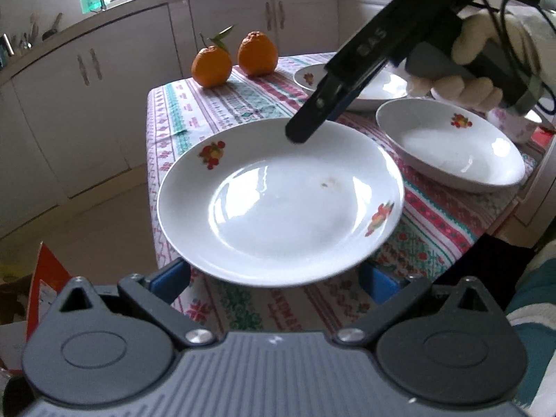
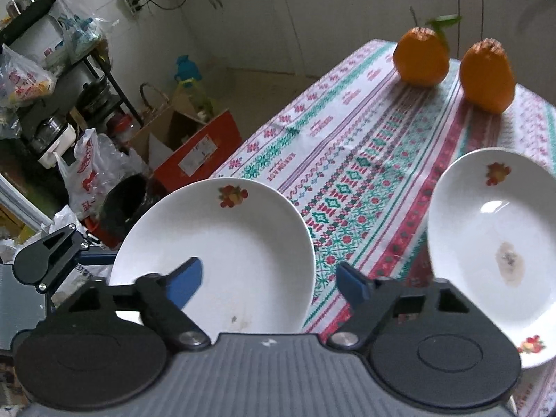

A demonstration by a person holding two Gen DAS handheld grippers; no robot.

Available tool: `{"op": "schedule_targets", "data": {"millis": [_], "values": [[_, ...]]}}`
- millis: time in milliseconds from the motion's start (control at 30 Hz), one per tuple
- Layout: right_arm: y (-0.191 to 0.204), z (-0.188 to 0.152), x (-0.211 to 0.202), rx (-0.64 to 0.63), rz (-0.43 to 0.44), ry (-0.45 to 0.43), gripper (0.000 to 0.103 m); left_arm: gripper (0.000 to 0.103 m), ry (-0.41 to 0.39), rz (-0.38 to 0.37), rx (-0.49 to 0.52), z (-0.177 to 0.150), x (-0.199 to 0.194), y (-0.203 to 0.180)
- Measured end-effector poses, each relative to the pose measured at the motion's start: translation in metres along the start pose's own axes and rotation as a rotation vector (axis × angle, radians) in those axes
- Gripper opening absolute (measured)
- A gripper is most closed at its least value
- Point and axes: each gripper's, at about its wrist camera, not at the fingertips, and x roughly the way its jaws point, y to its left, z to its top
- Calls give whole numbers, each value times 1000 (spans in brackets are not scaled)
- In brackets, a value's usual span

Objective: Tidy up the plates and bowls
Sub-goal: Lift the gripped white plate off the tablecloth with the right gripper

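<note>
Left wrist view: a table under a patterned tablecloth [image 1: 222,111] fills the centre of the frame, with pale kitchen cabinets [image 1: 104,80] behind it across the upper left. Two oranges [image 1: 236,59] stand at its far edge. A white plate [image 1: 278,205] lies centre frame, and the left gripper [image 1: 278,278] at the bottom straddles its near rim, jaws wide. A second plate [image 1: 448,146] lies at right, and a third plate [image 1: 309,76] lies behind, partly hidden. The right gripper [image 1: 305,128] slants down from the upper right in a gloved hand [image 1: 479,55], its tip at the centre plate's far rim.

Right wrist view: the centre plate sits lower left, overhanging the tablecloth's edge; the second plate is at right. The right gripper's jaws stand part open, one blue pad [image 2: 184,281] over the plate's well, the other [image 2: 352,283] outside its rim. Cluttered shelves [image 2: 52,69] and bags occupy the upper left.
</note>
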Motion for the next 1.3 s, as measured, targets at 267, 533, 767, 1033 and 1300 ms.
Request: {"op": "schedule_targets", "data": {"millis": [267,533,767,1033,1300], "values": [[-10,6,14,28,12,40,67,99,12,-51,-31,4,4,9],[-21,16,21,81,76,52,67,99,19,-55,-13,6,6,10],[-22,22,27,89,114,73,66,99,23,-54,3,7,6,9],[-16,23,28,60,118,83,65,99,37,-72,5,9,8,12],[-21,33,26,66,99,60,66,99,31,-76,15,19,15,19]]}}
